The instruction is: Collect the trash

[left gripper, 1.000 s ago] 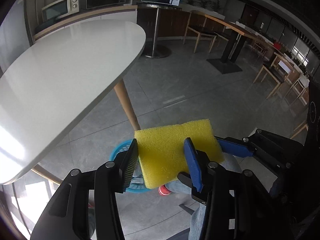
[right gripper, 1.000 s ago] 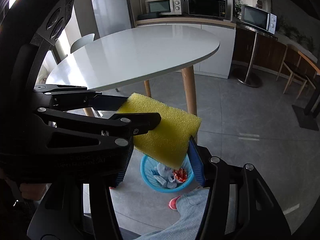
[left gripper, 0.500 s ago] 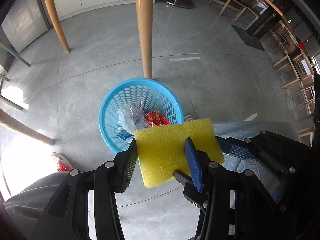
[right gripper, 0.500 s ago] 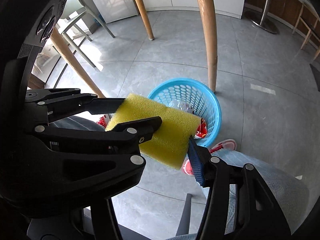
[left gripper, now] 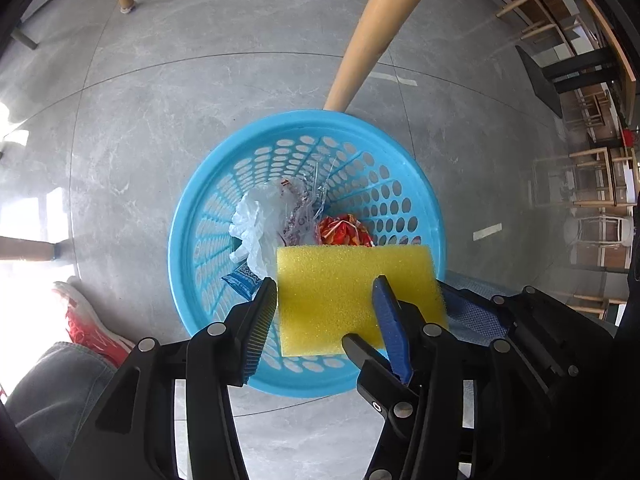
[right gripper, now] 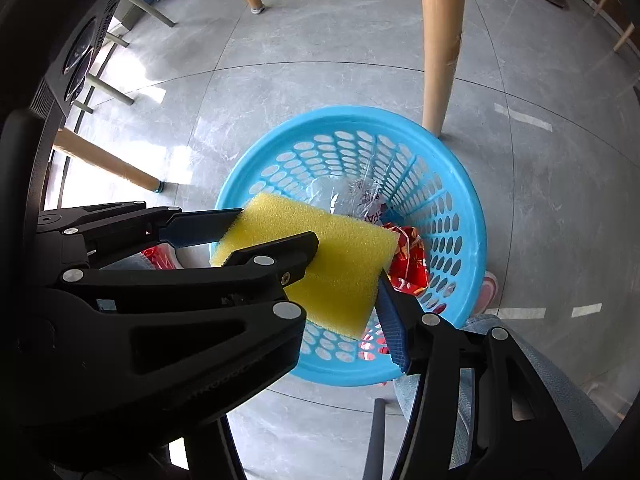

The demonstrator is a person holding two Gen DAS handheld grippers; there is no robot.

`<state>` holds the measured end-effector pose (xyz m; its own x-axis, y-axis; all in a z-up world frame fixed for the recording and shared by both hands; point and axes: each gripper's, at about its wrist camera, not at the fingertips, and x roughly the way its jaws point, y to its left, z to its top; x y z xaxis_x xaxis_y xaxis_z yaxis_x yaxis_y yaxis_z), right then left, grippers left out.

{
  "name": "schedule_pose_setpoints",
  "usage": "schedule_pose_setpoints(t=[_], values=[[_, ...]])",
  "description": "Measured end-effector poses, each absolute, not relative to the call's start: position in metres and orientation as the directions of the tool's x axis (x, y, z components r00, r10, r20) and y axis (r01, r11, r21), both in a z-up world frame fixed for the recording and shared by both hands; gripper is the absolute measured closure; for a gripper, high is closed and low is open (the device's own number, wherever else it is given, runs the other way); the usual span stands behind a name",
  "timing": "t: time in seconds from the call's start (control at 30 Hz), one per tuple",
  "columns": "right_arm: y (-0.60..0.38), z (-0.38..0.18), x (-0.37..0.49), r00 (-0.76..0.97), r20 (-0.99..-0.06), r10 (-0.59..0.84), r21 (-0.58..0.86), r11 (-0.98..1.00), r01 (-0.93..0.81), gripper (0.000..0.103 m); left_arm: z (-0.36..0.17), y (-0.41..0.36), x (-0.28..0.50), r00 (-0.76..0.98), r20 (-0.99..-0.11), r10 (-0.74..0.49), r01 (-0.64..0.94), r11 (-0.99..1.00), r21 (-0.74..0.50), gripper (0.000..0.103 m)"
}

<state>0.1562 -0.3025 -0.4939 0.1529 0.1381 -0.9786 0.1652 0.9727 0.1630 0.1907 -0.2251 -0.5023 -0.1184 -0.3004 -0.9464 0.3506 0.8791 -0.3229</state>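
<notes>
Overhead, both opening hand-held grippers bracket porous yellow sponge above perforated basket.

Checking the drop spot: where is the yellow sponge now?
In both wrist views the yellow sponge hangs between both claws, above the blue basket beside the wooden table leg.

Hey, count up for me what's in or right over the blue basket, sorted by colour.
Yellow: 1, the sponge, over the basket, not yet in it
White: 1, crumpled bag
Clear: 1, printed wrapper
Red: 1, wrapper
Blue: 1, packet
Total: 5
</notes>
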Motion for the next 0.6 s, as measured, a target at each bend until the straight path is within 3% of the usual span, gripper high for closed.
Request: schedule_pose_setpoints(t=[0.07,0.1,0.13,0.4,0.5,0.53,0.6], values=[[-0.308,-0.493,0.158,0.159,-0.98,0.123,0.153,0.97,0.19,0.045,-0.505,-0.221,0.193,-0.115,-0.948,-0.295,0.334,0.888,-0.317,0.022],[-0.311,-0.489,0.157,0.168,-0.978,0.122,0.156,0.967,0.204,0.044,-0.505,-0.218,0.195,-0.108,-0.946,-0.305,0.33,0.887,-0.323,0.021],[-0.313,-0.486,0.156,0.174,-0.977,0.12,0.156,0.964,0.214,0.04,-0.501,-0.215,0.195,-0.103,-0.944,-0.314,0.322,0.887,-0.33,0.02],[-0.326,-0.452,0.137,0.226,-0.969,0.1,0.161,0.95,0.269,0.04,-0.453,-0.186,0.188,-0.023,-0.965,-0.26,0.317,0.914,-0.254,0.013],[-0.32,-0.427,0.121,0.251,-0.965,0.071,0.13,0.965,0.229,0.037,-0.434,-0.164,0.172,-0.061,-0.938,-0.341,0.29,0.893,-0.343,0.012],[-0.318,-0.419,0.113,0.262,-0.964,0.053,0.114,0.969,0.221,0.03,-0.427,-0.158,0.165,-0.065,-0.937,-0.343,0.305,0.887,-0.346,0.012],[-0.319,-0.403,0.097,0.282,-0.958,0.043,0.114,0.965,0.238,0.029,-0.413,-0.15,0.145,-0.027,-0.961,-0.275,0.365,0.892,-0.265,0.012]])
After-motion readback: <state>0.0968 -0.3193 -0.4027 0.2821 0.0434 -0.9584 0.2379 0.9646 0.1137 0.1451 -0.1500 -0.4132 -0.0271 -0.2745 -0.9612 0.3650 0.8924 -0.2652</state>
